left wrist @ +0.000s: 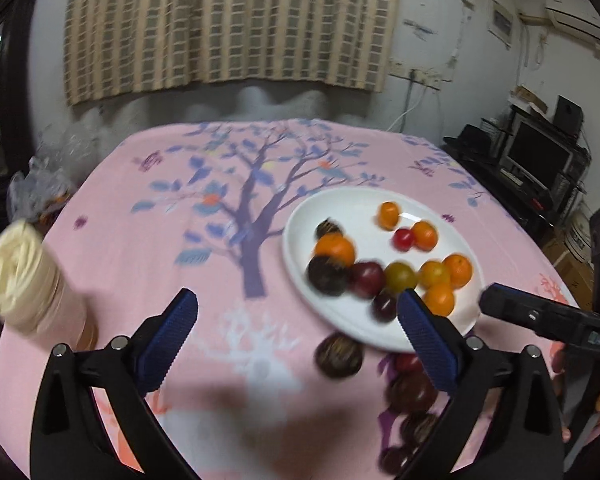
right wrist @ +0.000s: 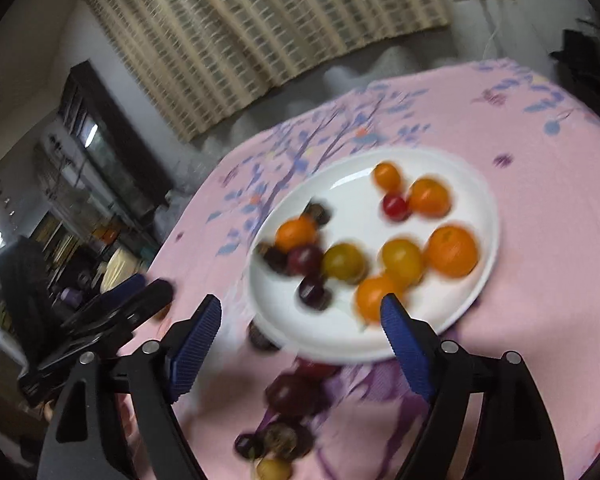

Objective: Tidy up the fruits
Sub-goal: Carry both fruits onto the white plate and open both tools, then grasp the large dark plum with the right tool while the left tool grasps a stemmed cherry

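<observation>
We judge gathering underway: both claws, left (left wrist: 296, 344) and right (right wrist: 300, 344), gape empty; round white plate (right wrist: 488, 216) holds fruit mid-frame. Next, grasp the dark loose plums (right wrist: 296, 394) at bottom centre on the pink worktop (right wrist: 540, 280).

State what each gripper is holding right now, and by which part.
Nothing is held. The left gripper and the right gripper both have their jaws spread wide with only tablecloth and fruit behind the gap, hovering near the white plate.
</observation>
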The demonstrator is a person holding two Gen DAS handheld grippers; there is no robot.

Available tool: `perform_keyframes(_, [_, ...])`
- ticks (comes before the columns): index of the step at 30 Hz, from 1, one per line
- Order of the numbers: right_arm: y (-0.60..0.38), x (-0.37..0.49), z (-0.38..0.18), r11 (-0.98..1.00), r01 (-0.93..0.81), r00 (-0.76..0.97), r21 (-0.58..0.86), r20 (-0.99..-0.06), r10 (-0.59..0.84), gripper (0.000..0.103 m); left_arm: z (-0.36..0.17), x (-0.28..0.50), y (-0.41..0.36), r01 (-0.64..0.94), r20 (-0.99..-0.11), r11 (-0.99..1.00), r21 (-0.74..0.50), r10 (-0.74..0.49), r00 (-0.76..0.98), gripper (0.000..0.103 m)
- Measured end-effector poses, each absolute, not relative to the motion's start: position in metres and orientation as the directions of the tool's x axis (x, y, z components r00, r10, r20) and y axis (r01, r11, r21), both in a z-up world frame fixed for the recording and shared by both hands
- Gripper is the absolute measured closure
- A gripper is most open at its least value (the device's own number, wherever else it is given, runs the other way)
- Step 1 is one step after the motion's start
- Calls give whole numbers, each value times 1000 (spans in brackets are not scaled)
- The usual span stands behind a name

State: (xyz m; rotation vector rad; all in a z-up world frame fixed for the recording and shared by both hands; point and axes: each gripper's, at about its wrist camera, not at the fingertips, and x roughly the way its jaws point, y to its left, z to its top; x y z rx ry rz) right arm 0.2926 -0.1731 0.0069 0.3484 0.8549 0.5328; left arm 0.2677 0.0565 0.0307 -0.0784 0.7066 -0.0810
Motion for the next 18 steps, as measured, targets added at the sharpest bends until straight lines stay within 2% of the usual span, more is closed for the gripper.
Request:
perform_keyframes(3, [-159,275,-4,824,-319,509,469,-648,566,21,9,256,75,-16,-670,993,-118,-68,740,5])
perform_keyframes(7, [-132,262,-24,858,-353,455,374,-733,506,21,-3,250,95,-56,-705,985,-160,-74,705,5])
perform_keyframes(9, [-123,259,-31,863,-376,440,338,-754,487,26,0,248,100,-67,-698,982,-177,-77,712,5])
perform_keyframes(12, [-118,259,-37,879,-373,454,297,-768,452,31,5,242,103,-69,-683,981,-182,-75,726,5])
perform_keyframes(18, [-121,265,-45,886,-341,443,314,-777,447,36,9,238,102,-58,-684,980,-193,-92,723,5])
